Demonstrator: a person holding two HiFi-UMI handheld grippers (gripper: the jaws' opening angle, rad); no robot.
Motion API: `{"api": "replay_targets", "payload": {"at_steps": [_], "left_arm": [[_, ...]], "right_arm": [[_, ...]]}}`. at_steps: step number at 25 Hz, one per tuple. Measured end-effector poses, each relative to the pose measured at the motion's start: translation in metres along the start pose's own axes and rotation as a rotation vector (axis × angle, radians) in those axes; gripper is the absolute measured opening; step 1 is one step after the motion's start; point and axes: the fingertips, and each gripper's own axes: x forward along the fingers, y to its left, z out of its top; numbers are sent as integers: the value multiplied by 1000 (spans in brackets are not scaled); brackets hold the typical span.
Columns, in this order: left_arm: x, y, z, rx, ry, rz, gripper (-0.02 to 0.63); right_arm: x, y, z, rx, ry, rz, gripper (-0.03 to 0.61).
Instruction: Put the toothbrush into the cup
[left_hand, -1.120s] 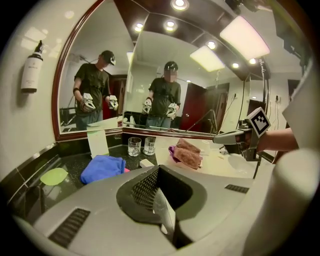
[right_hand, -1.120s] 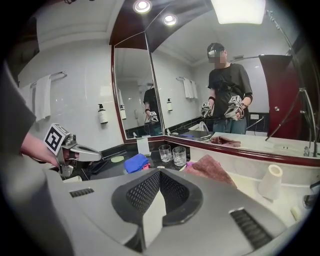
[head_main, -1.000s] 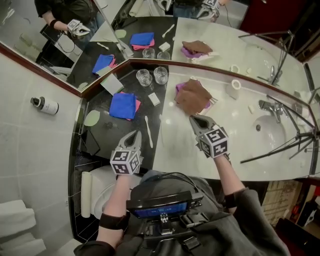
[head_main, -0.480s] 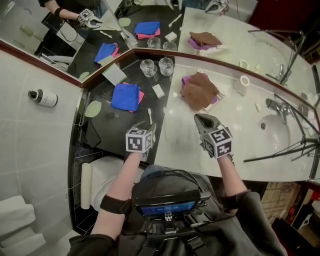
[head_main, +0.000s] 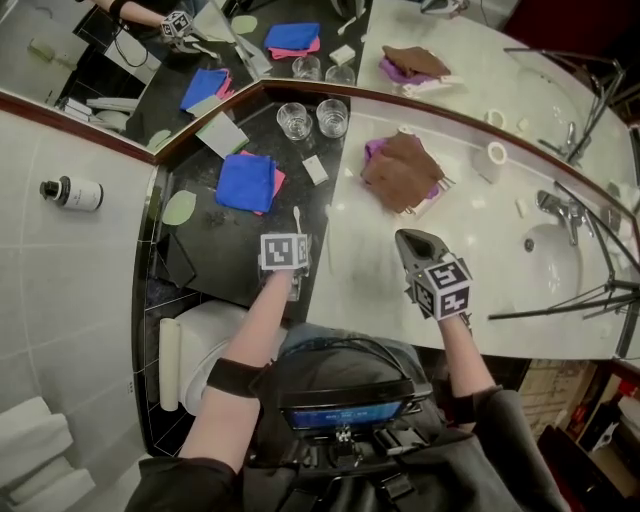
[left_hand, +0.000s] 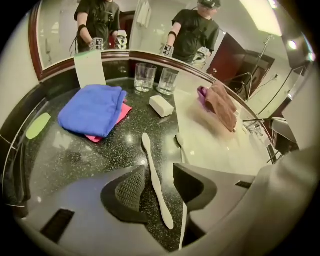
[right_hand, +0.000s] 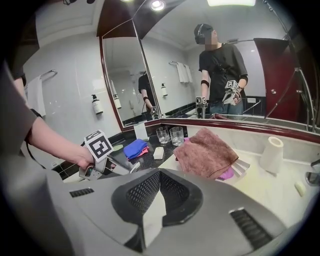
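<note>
A white toothbrush (left_hand: 151, 170) lies flat on the black speckled counter (left_hand: 70, 155). My left gripper (left_hand: 159, 189) points steeply down over it. Its jaws have just been opening and stand open, one on each side of the handle, and the pads do not press on it. In the head view the marker cube hides most of that gripper and only the brush head (head_main: 297, 215) shows. Two clear glass cups (left_hand: 144, 76) (left_hand: 167, 80) stand by the mirror. My right gripper (head_main: 410, 241) is shut and empty above the white counter.
A blue cloth on a pink one (left_hand: 92, 109) lies left of the brush, with a white soap bar (left_hand: 161, 105) beyond it. A brown towel (head_main: 400, 170), a paper roll (right_hand: 271, 154) and the sink with its tap (head_main: 548, 208) lie to the right. A toilet (head_main: 205, 335) stands below the counter edge.
My left gripper has come down and tipped steeply over the toothbrush, and its jaws have opened round the handle. The right gripper has sunk a little.
</note>
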Motion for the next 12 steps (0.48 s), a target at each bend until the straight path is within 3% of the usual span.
{"api": "replay_targets", "payload": {"at_steps": [9, 12], "left_arm": [[13, 7, -8, -6, 89, 43, 176], [15, 12, -5, 9, 77, 70, 81]], "right_arm": [[3, -6, -6, 18, 20, -2, 15], [4, -6, -5, 19, 23, 2, 15]]}}
